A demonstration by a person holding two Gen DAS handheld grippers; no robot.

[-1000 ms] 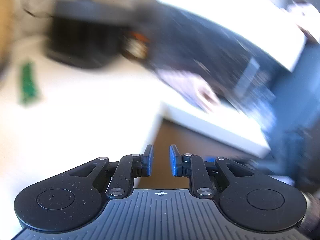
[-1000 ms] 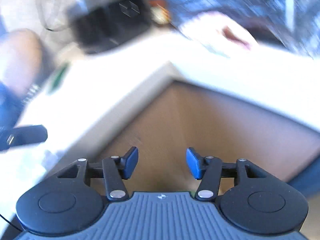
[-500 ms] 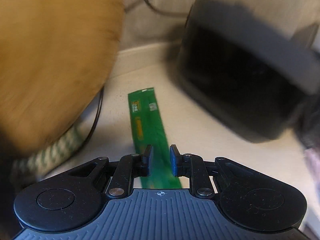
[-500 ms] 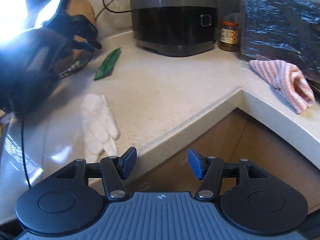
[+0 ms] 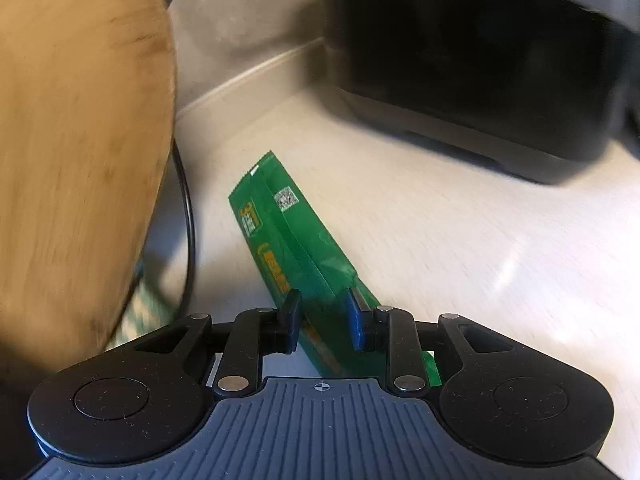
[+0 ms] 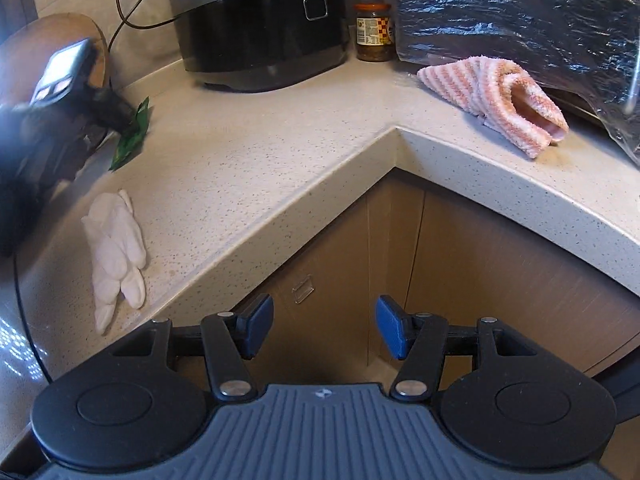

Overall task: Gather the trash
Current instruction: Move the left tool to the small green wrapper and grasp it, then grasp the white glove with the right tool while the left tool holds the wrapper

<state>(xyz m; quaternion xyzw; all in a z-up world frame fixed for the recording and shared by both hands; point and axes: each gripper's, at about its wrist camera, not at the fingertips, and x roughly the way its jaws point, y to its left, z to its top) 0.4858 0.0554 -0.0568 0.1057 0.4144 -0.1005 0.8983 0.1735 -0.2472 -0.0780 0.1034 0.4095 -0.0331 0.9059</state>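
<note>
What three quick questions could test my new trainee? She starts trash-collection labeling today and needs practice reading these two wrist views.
1. True or false: the green wrapper lies flat on the countertop.
2. Which sits nearest the rice cooker? A. white glove B. jar C. striped towel
3. Fill in: the right gripper holds ____.

Key: 1 true; 2 B; 3 nothing. The left gripper is opening, the wrapper between its jaws.
</note>
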